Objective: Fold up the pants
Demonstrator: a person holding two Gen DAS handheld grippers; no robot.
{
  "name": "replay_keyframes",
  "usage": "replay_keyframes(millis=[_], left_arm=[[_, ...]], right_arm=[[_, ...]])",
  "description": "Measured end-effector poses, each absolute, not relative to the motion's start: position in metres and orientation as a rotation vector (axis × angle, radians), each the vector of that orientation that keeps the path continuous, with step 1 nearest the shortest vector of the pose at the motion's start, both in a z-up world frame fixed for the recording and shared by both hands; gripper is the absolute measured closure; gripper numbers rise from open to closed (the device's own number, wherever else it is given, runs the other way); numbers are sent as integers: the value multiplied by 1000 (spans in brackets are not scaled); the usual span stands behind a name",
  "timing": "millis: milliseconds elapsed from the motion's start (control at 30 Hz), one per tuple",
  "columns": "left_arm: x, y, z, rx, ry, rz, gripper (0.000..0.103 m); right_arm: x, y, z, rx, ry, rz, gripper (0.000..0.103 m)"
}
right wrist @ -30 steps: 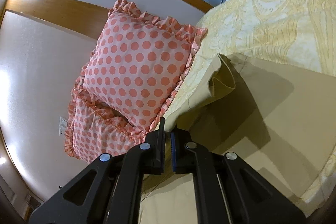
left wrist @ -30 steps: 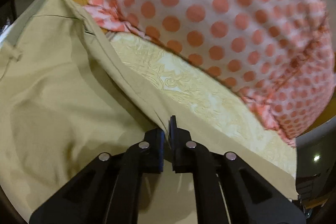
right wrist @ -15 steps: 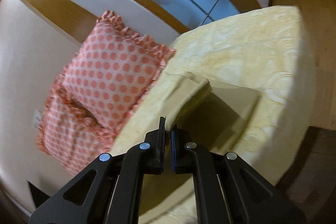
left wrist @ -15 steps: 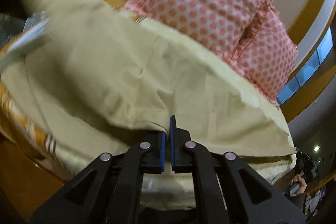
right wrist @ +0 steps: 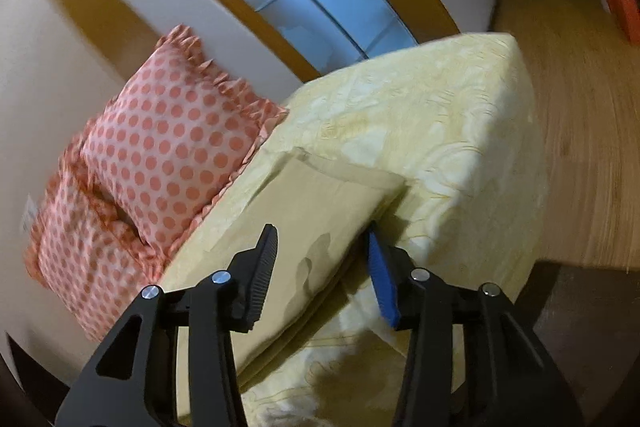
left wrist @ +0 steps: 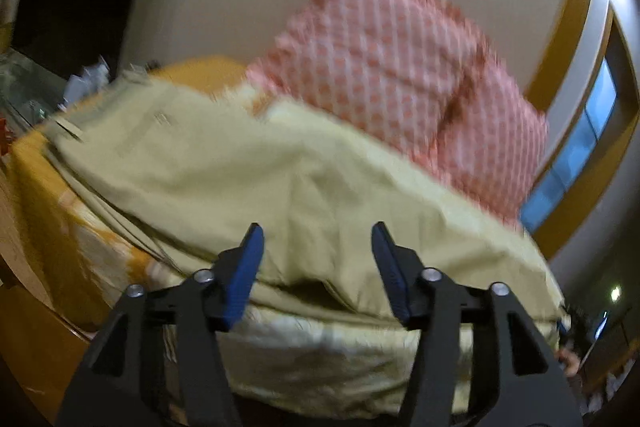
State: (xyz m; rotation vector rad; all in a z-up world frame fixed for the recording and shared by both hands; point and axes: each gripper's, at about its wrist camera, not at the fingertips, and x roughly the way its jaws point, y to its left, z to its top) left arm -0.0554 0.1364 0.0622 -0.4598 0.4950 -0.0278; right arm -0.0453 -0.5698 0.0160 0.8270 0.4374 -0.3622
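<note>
Lying folded on the bed (right wrist: 460, 131), pants (right wrist: 304, 227) show no readable label.

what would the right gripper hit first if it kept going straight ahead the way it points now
Most likely the folded pants: the open right gripper points at them where they lie on the yellow bedspread. Depth is hard to judge through the fisheye.

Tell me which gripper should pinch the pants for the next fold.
Probably the left gripper: open, facing a loose raised edge of the pants. The right gripper, also open, sees only flat folded cloth.
</note>
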Motion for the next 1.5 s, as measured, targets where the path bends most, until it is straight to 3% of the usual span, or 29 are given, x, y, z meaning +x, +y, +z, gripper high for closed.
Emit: replay_keyframes(millis=[33, 100, 167, 400, 567, 700, 767, 800, 900, 933, 1267, 1367, 1433, 1500], left_arm=[[-60, 143, 66, -465, 467, -6, 41], [-60, 153, 67, -467, 454, 48, 31], [-54, 167, 59, -492, 478, 93, 31], [-45, 206, 38, -549, 494, 155, 22], [-50, 223, 32, -591, 473, 194, 17], [-54, 234, 30, -601, 466, 229, 14], [-56, 240, 29, -612, 465, 243, 13], [-57, 244, 28, -615, 465, 252, 12], [-57, 256, 27, -624, 474, 287, 12], [-57, 260, 27, -632, 475, 297, 12], [-35, 284, 17, -683, 507, 379, 14], [-23, 288, 17, -693, 522, 400, 19], [-15, 290, 16, -683, 532, 423, 27], [-5, 293, 13, -697, 572, 412, 87]], right_arm=[[-42, -567, 14, 811, 442, -344, 67], [-39, -559, 12, 753, 433, -332, 71], [-33, -554, 13, 690, 446, -343, 95], [1, -519, 56, 630, 401, -144, 97], [39, -391, 112, 528, 386, 297, 97], [58, -247, 103, 390, 563, 669, 97], [59, -191, 82, 285, 714, 777, 93], [55, -166, 70, 228, 798, 825, 83], [42, -150, 60, 197, 841, 851, 26], [37, -155, 63, 222, 809, 864, 16], [40, -203, 84, 379, 722, 774, 12], [38, -203, 81, 385, 722, 782, 11], [38, -202, 81, 391, 721, 792, 11], [37, -205, 80, 400, 716, 796, 11]])
